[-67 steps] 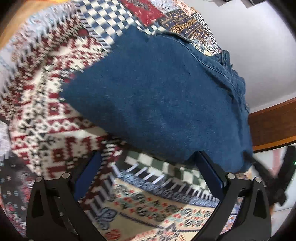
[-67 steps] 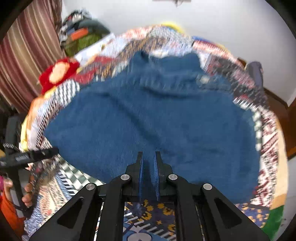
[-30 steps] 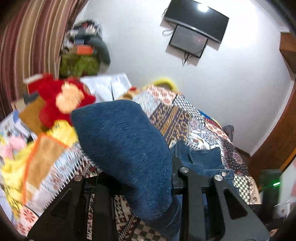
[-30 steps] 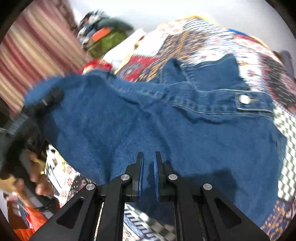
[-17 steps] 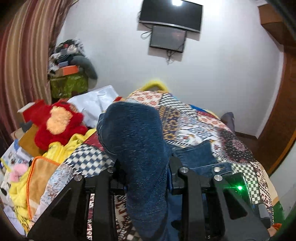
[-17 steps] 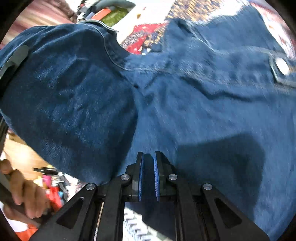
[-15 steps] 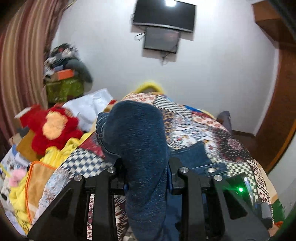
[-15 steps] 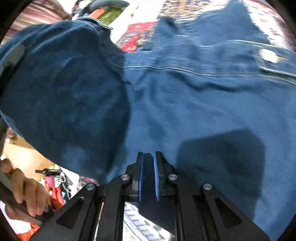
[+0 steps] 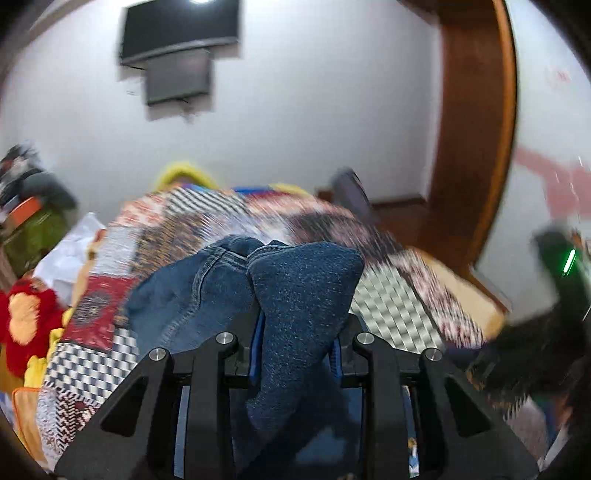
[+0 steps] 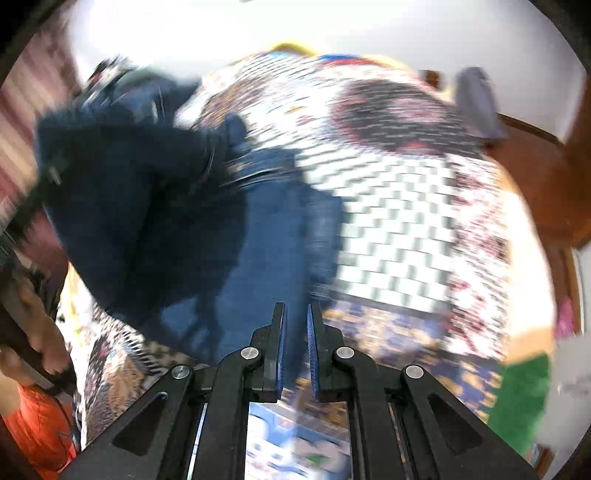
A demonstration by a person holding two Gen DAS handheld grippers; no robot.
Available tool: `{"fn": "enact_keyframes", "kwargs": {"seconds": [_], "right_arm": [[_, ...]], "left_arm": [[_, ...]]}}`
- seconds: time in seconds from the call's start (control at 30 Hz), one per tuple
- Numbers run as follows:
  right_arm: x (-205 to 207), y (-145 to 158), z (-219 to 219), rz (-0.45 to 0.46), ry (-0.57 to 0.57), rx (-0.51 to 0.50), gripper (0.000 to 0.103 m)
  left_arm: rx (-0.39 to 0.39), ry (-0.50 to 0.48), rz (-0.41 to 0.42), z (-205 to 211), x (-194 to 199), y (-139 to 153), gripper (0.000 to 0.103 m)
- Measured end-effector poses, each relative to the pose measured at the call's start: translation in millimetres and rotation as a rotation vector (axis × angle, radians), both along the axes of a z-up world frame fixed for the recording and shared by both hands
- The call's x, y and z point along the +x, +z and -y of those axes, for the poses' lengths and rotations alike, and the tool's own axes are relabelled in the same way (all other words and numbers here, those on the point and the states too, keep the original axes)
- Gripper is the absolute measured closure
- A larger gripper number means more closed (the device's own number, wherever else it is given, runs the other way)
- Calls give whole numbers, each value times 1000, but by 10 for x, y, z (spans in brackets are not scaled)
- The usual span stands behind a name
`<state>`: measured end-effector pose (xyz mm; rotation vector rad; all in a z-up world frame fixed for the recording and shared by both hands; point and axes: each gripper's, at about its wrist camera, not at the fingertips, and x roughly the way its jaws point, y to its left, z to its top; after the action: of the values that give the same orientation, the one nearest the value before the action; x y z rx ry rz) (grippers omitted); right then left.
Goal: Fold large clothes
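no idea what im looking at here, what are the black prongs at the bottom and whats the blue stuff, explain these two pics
No robot arm is here. A person carries a hand-held two-finger gripper in each hand, and a fisheye camera on each one looks forward along its fingers, so the black prongs are the gripper itself.

One picture is from the left gripper. It is clamped on a bunch of denim, part of a pair of blue jeans being folded on a bed under a patchwork quilt. A red plush toy lies at the left and a TV hangs on the wall.

The other picture is from the right gripper. Its jaws are shut, with no cloth showing between them. The jeans lie ahead on the quilt; it is blurred.
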<state>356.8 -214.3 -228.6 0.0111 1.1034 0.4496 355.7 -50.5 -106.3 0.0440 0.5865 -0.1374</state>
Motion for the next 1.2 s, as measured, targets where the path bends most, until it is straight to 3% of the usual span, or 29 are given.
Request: {"fn": "enact_keyframes", "kwargs": {"seconds": [0.17,0.27,0.47,0.63,0.7,0.77,0.9,1.0,1.07,1.2], "right_arm": [[-171,66,456,32,-94,2,97],[-280,106,589,44,-104,2,97],[-450,184,538,59,-80,3,97],[-487,213,407,67,-44,26,97],[-491,225,331,65,-31,27,97],[-492,251,250,70,-16,25,97],[-484,338,62,95,20,29,97],[-472,401,-106,122,50,31,97],[-458,418,-234,139,74,24,97],[-391,312,-550,136,126,-12,97]], "left_arm": [[58,-116,-96,411,-111,-357,75],[50,-184,-144,537,-246,-489,75],[10,-244,-272,597,-347,-754,75],[-17,-266,-298,544,-400,-733,74],[-10,-280,-297,532,-464,-677,67],[-2,-290,-299,488,-539,-607,51],[1,-235,-242,283,-712,-432,40],[43,-154,-182,23,-793,-284,28],[69,-90,-148,-168,-811,-212,12],[107,33,-110,-566,-746,-183,6]]}}
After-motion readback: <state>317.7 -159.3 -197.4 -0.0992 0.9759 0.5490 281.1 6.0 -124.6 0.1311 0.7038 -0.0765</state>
